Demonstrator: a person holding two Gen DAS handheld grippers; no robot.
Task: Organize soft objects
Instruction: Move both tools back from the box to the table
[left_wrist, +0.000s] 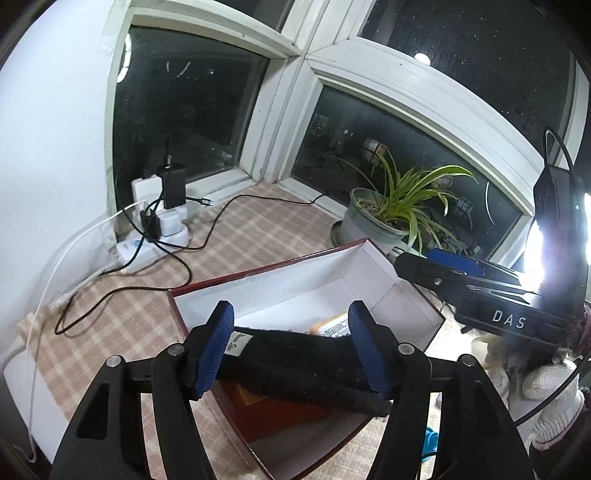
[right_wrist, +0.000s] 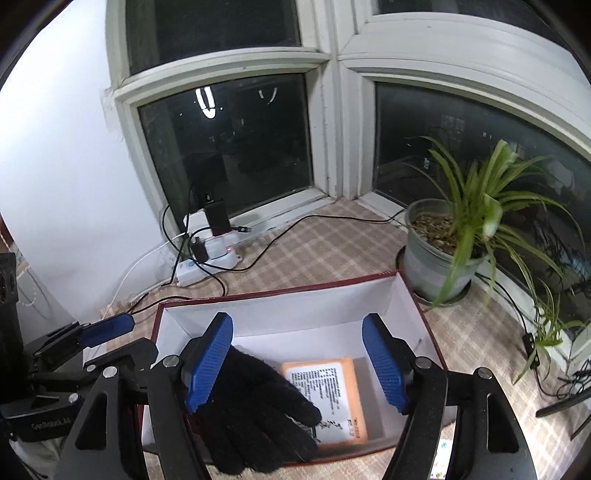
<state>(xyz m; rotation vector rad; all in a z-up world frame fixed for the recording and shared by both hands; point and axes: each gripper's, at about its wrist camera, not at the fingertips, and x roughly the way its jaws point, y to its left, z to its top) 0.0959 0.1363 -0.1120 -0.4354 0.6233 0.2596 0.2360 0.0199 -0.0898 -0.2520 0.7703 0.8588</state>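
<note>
- Left wrist view: black knit glove (left_wrist: 295, 365) lies across the near rim of the red box (left_wrist: 258, 417), long axis running left-right between the pads, cuff with a white label toward the left pad, far end drooping low right over the box edge.
- Left tool (left_wrist: 291, 347): jaws apart; left blue pad seems to touch the glove cuff, right pad sits at the glove's other side; no squeeze visible, so not clamped.
- Right wrist view: same glove (right_wrist: 255, 410) hangs over the box (right_wrist: 280, 291) front wall, fingers pointing right and into the box, cuff down toward the camera.
- Glove fingertips overlap an orange packet with a white printed label (right_wrist: 332, 395) lying on the white box floor.
- Right tool (right_wrist: 295, 365): jaws wide apart, left pad against the glove's back, right pad clear of everything; holding nothing.
- Box sits on the plaid-covered tabletop (right_wrist: 325, 240); potted spider plant (right_wrist: 443, 240) behind right, power strip with chargers (right_wrist: 210, 258) behind left by the window.
- White-gloved hand (left_wrist: 546, 391) carries the right tool at right edge of left view.
</note>
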